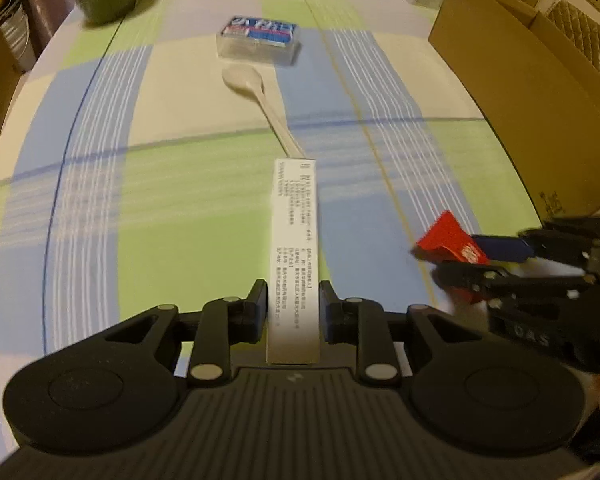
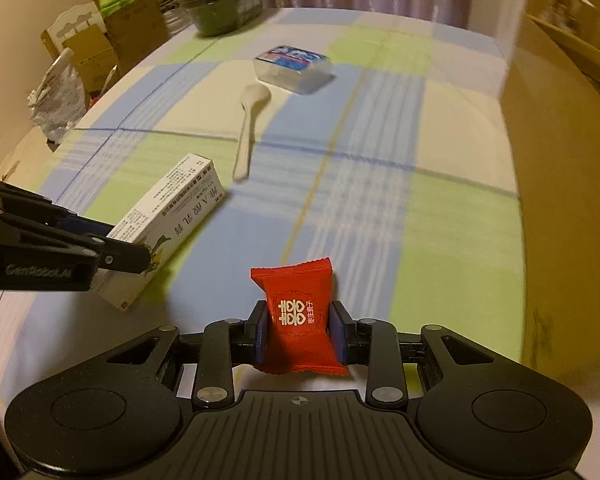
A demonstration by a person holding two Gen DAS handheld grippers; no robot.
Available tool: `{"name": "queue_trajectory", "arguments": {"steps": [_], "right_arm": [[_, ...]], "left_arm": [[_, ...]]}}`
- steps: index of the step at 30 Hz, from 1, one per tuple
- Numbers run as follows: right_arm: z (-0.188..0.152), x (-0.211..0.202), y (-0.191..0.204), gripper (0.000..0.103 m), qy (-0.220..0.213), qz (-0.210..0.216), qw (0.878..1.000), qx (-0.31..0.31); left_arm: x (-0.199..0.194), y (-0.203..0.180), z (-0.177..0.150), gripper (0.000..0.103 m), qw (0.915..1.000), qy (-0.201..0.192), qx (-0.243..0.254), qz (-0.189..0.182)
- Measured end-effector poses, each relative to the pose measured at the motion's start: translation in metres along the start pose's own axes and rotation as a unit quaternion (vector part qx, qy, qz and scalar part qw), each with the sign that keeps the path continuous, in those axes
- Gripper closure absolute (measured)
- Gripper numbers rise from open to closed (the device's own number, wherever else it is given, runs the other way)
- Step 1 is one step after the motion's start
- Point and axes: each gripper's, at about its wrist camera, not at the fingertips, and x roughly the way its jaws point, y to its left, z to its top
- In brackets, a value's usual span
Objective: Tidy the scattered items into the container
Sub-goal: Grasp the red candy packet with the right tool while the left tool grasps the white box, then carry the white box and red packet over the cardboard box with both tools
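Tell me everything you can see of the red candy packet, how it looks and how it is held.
The red candy packet is a small pillow-shaped wrapper of glossy foil or plastic, with crimped, serrated ends and a gold double-happiness emblem with small characters beside it on its front. It looks sealed and puffed. The right gripper is shut on it, a blue pad pressing each side, so it stands upright between the fingers, lifted above the checked tablecloth. In the left wrist view it shows again, tilted. Nothing else touches it.

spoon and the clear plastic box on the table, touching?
Apart. The right wrist view shows a strip of tablecloth between the spoon bowl and the clear plastic box.
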Motion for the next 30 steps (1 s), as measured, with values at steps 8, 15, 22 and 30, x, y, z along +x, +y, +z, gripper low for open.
{"name": "queue_trajectory", "arguments": {"steps": [8,15,22,30], "right_arm": [[-0.024,-0.006,0.004,0.068,-0.009,-0.016,1.0,-0.025],[-0.027,-0.003,-0.006,0.033,-0.008,0.0,1.0,-0.011],[-0.027,-0.003,-0.007,0.033,-0.011,-0.002,1.0,-0.012],[-0.027,-0.004,0.002,0.065,-0.007,-0.024,0.999,-0.046]], "left_arm": [[0.006,-0.004,0.008,0.076,1.0,-0.003,0.007,0.006],[0.01,-0.006,0.014,0.076,0.9997,-0.007,0.018,0.014],[0.01,-0.006,0.014,0.076,0.9997,-0.006,0.019,0.016],[0.012,-0.006,0.009,0.081,0.9999,-0.002,0.012,0.008]]}}
